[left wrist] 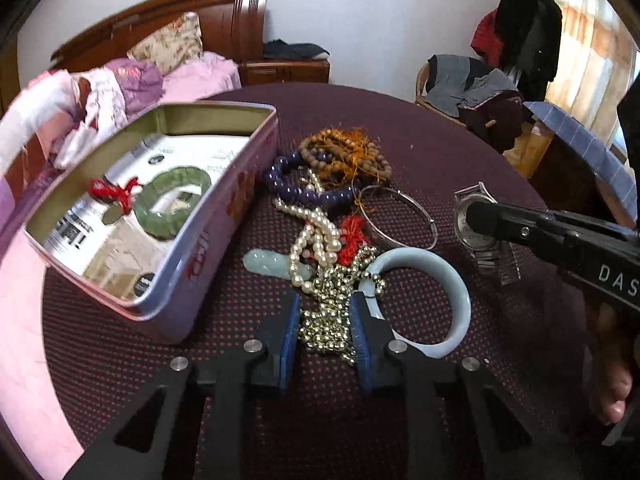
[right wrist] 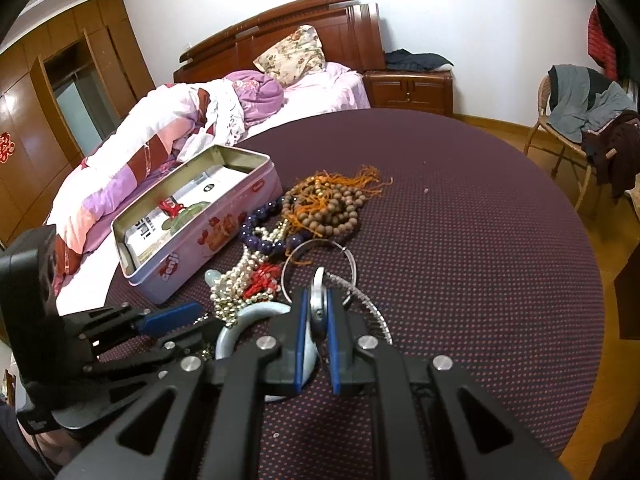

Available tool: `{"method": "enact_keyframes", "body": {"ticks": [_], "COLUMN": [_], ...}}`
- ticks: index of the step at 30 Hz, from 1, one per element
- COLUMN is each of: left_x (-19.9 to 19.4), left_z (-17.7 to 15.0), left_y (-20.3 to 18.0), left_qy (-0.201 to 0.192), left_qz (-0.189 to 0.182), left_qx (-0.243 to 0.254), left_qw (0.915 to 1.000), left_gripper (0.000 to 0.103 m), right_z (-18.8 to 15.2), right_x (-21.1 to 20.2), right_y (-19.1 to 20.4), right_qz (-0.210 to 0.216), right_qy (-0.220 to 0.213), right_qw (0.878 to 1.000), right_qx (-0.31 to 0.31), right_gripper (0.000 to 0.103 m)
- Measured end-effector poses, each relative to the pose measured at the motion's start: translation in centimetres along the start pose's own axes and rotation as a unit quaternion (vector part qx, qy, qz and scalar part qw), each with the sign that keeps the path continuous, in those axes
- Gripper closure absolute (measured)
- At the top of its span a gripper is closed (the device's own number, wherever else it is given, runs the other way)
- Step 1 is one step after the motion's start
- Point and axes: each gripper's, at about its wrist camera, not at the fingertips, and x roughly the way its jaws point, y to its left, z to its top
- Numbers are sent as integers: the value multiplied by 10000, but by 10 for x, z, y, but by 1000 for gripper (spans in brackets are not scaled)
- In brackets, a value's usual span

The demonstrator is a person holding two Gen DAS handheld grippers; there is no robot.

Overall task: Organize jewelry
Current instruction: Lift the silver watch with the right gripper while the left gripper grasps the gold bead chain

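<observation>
On the cloth lies a jewelry heap: a gold bead chain [left wrist: 326, 320], a pearl strand [left wrist: 320, 236], purple beads [left wrist: 288, 176], brown wooden beads [left wrist: 344, 152], a silver bangle [left wrist: 400, 216] and a pale jade bangle [left wrist: 448, 280]. My left gripper [left wrist: 326, 300] points down at the heap's near end, and its blue pads press on the gold bead chain from both sides. To the right, my right gripper [right wrist: 318, 296] is shut on a silver wristwatch [right wrist: 318, 308], seen from the side as the right gripper [left wrist: 474, 214] on the wristwatch [left wrist: 466, 228]. An open pink tin [left wrist: 224, 216] at left holds a green bracelet [left wrist: 176, 200].
The round table [right wrist: 480, 240] wears a dark dotted cloth, bare on its right half. A bed [right wrist: 160, 128] touches the table's left side behind the tin. A chair [right wrist: 576, 120] piled with clothes stands at the back right. A person's bare foot [left wrist: 612, 392] shows low on the right.
</observation>
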Motion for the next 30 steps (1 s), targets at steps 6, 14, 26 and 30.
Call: {"method": "enact_keyframes", "body": {"ticks": [6,14,26,30], "left_x": [-1,-11,-52,-65], "left_z": [-1,-1,25,39], "left_y": [-9,-3,5,13], "left_qy": [13,-203,-933,-1163], "left_qz": [29,-122,69,148], "left_qx": [223,194,294,288], "left_qw": [9997,9995,9952,9927], "left_gripper": [78,99,99,99], "right_z": [-2,0,6,11], "right_x": [3,0,-5,-6], "right_y": [3,-2,-8,-5], "right_qz": [12,-20,-45,-13], "right_qy": [39,-5,-93,-137], "right_qw": [10000,10000,9999,9999], "right_qx": [-41,8,63,10], "right_gripper": [90,90,90,90]}}
